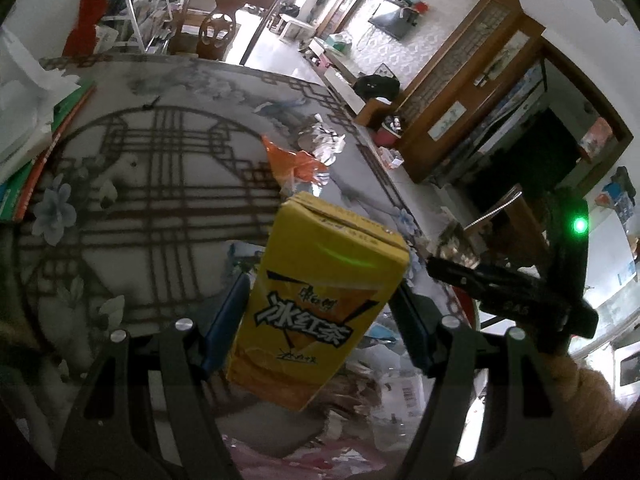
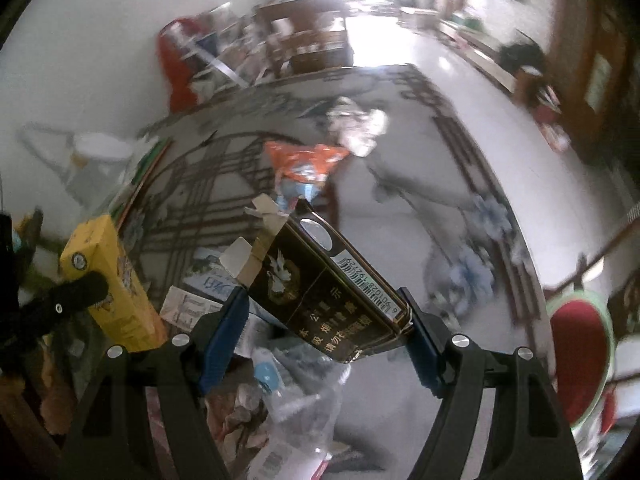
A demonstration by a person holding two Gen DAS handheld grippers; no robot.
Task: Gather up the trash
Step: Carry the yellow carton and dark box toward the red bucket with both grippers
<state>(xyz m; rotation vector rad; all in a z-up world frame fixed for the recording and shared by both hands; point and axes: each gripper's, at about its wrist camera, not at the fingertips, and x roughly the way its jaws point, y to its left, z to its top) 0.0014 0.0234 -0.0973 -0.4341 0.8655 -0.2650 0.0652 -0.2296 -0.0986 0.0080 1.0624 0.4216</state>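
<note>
Left hand-held gripper [image 1: 320, 312]: blue pads are clamping the two sides of a yellow drink carton [image 1: 320, 292], a rectangular paperboard box with a folded top and bold black-and-white lettering, tilted and lifted above the surface [image 1: 120, 184]. Right hand-held gripper [image 2: 324, 320]: pads are gripping a black cigarette pack [image 2: 332, 292], a glossy flat card box with gold print, a barcode and a torn-open flap, lying slantwise between the fingers. Surface: glossy, printed with brown lattice and pale blue flowers, carrying an orange crinkled wrapper [image 1: 292, 160] and crumpled silver foil [image 1: 324, 136] beyond both boxes. Mixed paper and clear plastic litter [image 2: 288, 400] is lying below the right fingers.
</note>
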